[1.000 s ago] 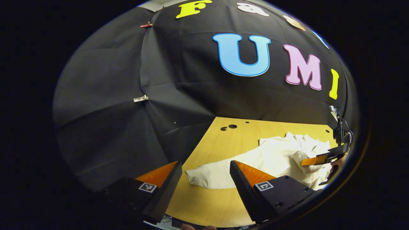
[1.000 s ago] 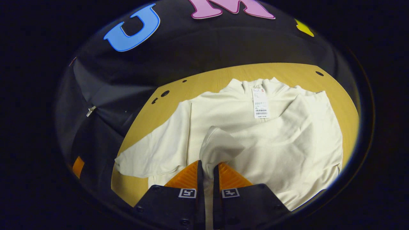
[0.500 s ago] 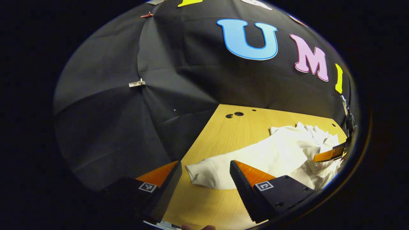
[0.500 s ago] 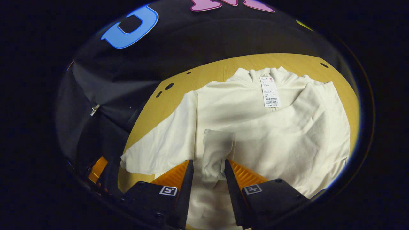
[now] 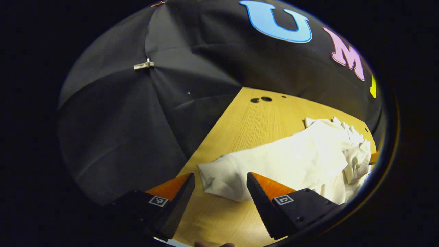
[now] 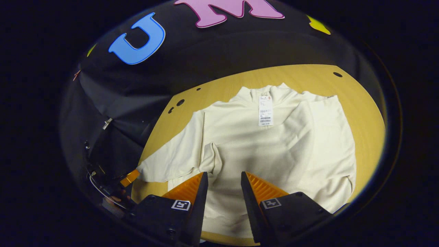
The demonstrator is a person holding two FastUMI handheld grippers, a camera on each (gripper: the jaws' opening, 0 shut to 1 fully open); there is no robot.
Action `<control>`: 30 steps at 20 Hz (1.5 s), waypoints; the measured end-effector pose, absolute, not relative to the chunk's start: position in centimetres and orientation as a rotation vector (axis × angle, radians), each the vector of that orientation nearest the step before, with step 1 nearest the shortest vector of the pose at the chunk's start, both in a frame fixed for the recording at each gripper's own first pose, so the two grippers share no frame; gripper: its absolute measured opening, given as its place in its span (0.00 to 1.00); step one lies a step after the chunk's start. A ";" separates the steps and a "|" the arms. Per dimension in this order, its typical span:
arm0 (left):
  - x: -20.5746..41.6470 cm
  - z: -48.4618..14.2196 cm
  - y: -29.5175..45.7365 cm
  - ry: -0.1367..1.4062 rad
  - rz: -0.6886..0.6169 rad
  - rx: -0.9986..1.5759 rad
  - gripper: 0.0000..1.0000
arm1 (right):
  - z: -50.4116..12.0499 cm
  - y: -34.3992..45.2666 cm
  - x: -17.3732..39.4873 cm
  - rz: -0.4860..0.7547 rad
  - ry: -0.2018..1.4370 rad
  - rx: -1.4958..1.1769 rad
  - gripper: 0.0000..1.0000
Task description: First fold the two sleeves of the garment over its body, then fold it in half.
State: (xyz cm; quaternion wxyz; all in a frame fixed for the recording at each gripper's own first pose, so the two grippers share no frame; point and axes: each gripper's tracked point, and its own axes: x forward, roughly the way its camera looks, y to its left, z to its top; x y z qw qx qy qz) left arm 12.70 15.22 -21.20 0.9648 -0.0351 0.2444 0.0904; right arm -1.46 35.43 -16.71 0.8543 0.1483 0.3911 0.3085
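Sweater [image 6: 274,144] lies flat on the table [image 6: 363,103], one sleeve [image 6: 308,137] folded across its body, the other sleeve [image 5: 260,164] spread sideways. My right gripper [image 6: 224,180] hovers wide open over the hem, holding nothing. My left gripper [image 5: 221,181] is wide open too, its fingers either side of the cuff [image 5: 219,178]. I judge a shallow pinch could let that cuff slip and bunch mid-fold.

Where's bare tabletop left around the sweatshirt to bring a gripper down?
Bare wood lies between the sweatshirt and the booth wall, by the table holes; also along its far-right side and just before the outstretched sleeve cuff. The middle is crowded with fabric.
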 end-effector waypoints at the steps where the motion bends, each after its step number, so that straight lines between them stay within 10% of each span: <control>1: 13.0 -21.6 15.2 0.517 0.186 -0.069 0.96 | -16.6 33.9 -1.5 0.631 0.815 0.302 0.59; 9: 14.1 -24.4 14.7 0.616 0.199 -0.066 0.95 | -15.3 24.4 -3.2 0.544 0.790 0.338 0.59; 17: 14.9 -23.9 12.5 0.607 0.118 -0.015 0.13 | -16.5 17.9 -4.0 0.457 0.810 0.401 0.59; 30: 12.5 -17.2 8.2 0.477 0.043 -0.053 0.07 | -19.0 14.1 -3.8 0.436 0.850 0.437 0.59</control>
